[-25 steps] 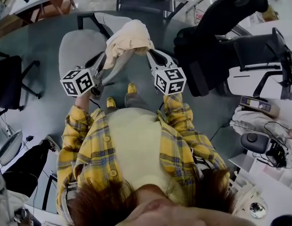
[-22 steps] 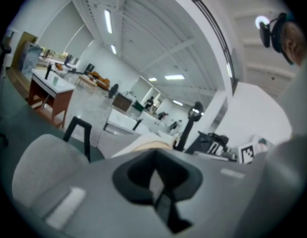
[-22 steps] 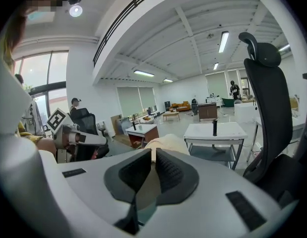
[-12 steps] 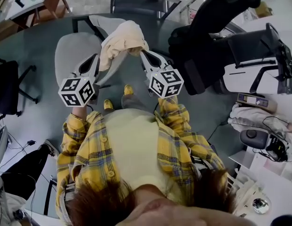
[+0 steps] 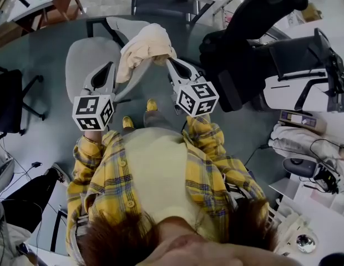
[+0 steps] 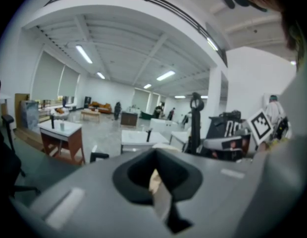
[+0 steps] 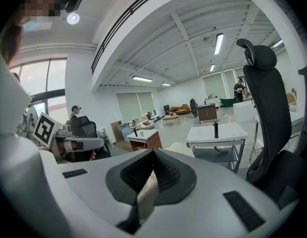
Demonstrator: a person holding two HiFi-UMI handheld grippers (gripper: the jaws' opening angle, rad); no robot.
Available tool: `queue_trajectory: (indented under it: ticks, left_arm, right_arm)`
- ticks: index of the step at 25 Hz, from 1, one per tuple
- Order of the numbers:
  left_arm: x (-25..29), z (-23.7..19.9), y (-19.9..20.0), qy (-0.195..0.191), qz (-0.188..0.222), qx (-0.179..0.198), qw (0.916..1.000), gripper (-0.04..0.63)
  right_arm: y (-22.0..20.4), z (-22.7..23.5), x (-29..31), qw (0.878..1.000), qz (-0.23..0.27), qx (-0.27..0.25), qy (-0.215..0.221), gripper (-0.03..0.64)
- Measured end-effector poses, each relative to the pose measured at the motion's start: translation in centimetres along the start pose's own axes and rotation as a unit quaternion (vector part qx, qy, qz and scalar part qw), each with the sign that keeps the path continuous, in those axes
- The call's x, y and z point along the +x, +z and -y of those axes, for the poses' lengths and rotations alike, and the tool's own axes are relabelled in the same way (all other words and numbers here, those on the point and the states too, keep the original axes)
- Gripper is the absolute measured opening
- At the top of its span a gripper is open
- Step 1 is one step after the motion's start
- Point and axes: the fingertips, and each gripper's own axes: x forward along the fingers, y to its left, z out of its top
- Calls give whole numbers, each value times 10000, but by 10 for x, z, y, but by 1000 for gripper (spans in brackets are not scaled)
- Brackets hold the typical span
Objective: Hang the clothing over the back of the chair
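I hold the garment [image 5: 145, 46], light, soft and floppy, bunched in the air over the chair's [image 5: 87, 60] near edge, with the left gripper [image 5: 113, 65] and right gripper [image 5: 168, 62] each clamped on an edge fold, and I'd keep those holds for draping.

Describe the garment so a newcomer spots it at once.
Find the grey chair in the head view's upper left. At its right edge a bunched cream garment hangs, pinched by the left gripper and right gripper. It is the only thing both grippers hold.
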Motion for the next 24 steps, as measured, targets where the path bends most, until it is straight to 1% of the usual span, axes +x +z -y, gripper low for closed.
queue_trajectory:
  ticks: [5, 16, 24]
  left_arm:
    - [0, -3, -2, 11, -66, -16, 10000, 5]
    - [6, 7, -9, -154, -164, 15, 9997, 5]
    - [11, 12, -9, -181, -268, 31, 9995, 5]
  right_arm:
    - [2, 2, 1, 10000, -14, 18, -32, 12]
    - [-1, 14, 0, 9998, -116, -63, -142, 12]
    - [2, 15, 2, 9998, -155, -76, -73, 12]
